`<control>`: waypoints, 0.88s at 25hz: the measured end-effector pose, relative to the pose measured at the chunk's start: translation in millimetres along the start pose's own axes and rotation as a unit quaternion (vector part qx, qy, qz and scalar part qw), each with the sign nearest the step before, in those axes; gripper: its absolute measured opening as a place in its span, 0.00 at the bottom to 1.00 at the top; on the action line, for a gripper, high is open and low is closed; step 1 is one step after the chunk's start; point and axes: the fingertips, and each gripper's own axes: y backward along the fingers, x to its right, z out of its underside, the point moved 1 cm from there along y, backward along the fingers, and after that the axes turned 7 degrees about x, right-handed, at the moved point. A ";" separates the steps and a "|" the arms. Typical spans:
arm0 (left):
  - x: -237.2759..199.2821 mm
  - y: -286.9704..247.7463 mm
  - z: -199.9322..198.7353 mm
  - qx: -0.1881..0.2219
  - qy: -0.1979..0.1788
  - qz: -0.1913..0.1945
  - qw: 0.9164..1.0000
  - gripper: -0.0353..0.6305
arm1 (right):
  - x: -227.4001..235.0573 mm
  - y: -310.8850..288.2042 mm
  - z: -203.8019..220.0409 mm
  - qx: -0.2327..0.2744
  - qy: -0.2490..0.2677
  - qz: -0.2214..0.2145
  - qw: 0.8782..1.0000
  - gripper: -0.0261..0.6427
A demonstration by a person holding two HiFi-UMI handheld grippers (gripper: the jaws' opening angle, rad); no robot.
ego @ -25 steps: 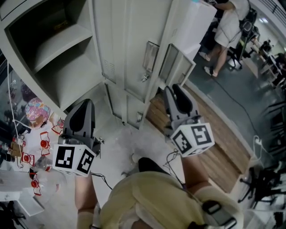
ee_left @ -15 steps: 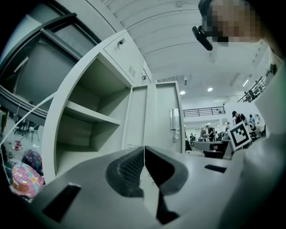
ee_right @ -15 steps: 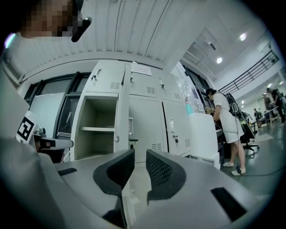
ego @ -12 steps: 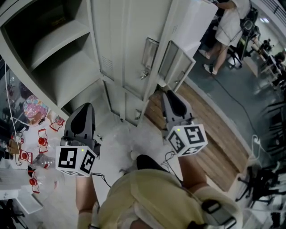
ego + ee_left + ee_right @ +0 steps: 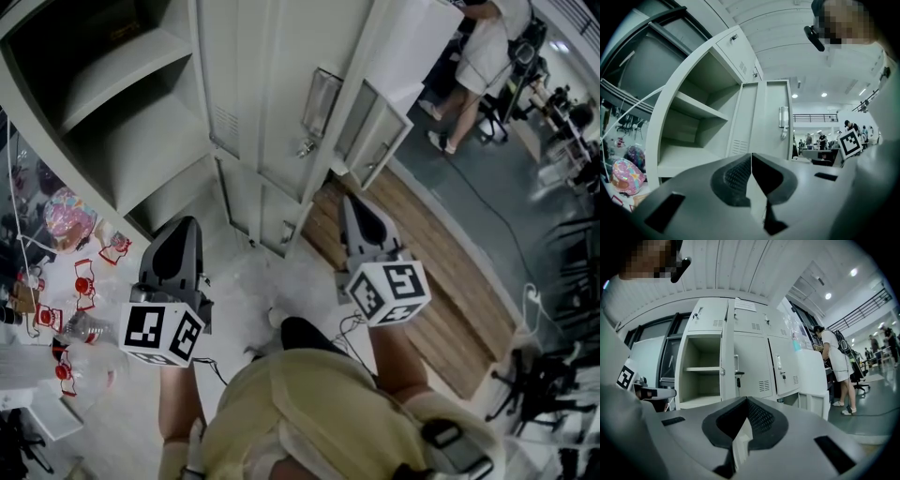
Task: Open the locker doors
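I am in a big open workplace, something between an office and a lab hall. In front of me stands a row of grey metal lockers [image 5: 754, 366], and one is open on bare shelves [image 5: 701, 369]. The ceiling is high, with round lamps [image 5: 828, 296] and an upper gallery behind a black railing [image 5: 865, 308]. A person in white clothes [image 5: 836, 362] stands at the far end of the lockers. Black office chairs [image 5: 858, 375] are near. The grey floor [image 5: 497, 169] has a strip of wooden boards [image 5: 441, 309].
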 end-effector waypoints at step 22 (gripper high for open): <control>2.9 1.6 21.0 -0.012 0.016 -0.005 1.000 0.06 | 12.6 -2.2 28.7 -0.034 -0.006 0.004 0.999 0.05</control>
